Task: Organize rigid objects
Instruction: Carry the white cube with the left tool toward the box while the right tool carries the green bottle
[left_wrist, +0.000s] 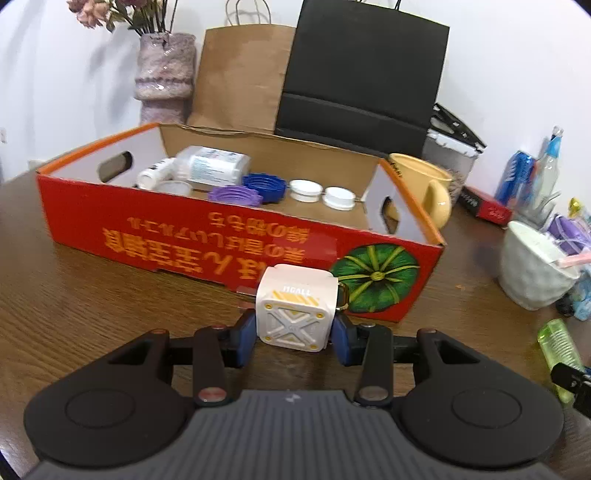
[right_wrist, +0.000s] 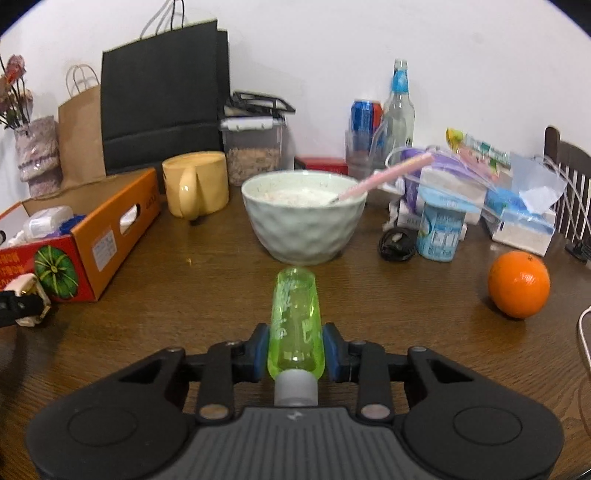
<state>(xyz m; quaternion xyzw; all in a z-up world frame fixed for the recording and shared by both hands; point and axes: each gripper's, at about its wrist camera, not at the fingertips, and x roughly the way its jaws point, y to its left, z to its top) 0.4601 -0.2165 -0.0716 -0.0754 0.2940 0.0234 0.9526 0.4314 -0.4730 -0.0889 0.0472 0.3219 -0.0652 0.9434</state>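
My left gripper (left_wrist: 295, 332) is shut on a white cube-shaped gadget (left_wrist: 295, 306) with yellow marks, held just in front of the red cardboard box (left_wrist: 236, 240). The box holds white bottles (left_wrist: 207, 166), a purple lid (left_wrist: 236, 194), a blue lid (left_wrist: 266, 184) and white caps (left_wrist: 321, 194). My right gripper (right_wrist: 295, 347) is shut on a clear green bottle (right_wrist: 295, 317) with a grey cap, pointing away over the wooden table. The green bottle also shows at the right edge of the left wrist view (left_wrist: 557, 343). The cube shows at the left of the right wrist view (right_wrist: 29, 295).
A pale bowl (right_wrist: 306, 221) with a pink spoon stands ahead of the green bottle. A yellow mug (right_wrist: 195, 184), an orange (right_wrist: 519, 284), a yoghurt cup (right_wrist: 441, 232), bottles and packets crowd the back right. Paper bags (left_wrist: 362, 74) and a vase (left_wrist: 164, 74) stand behind the box.
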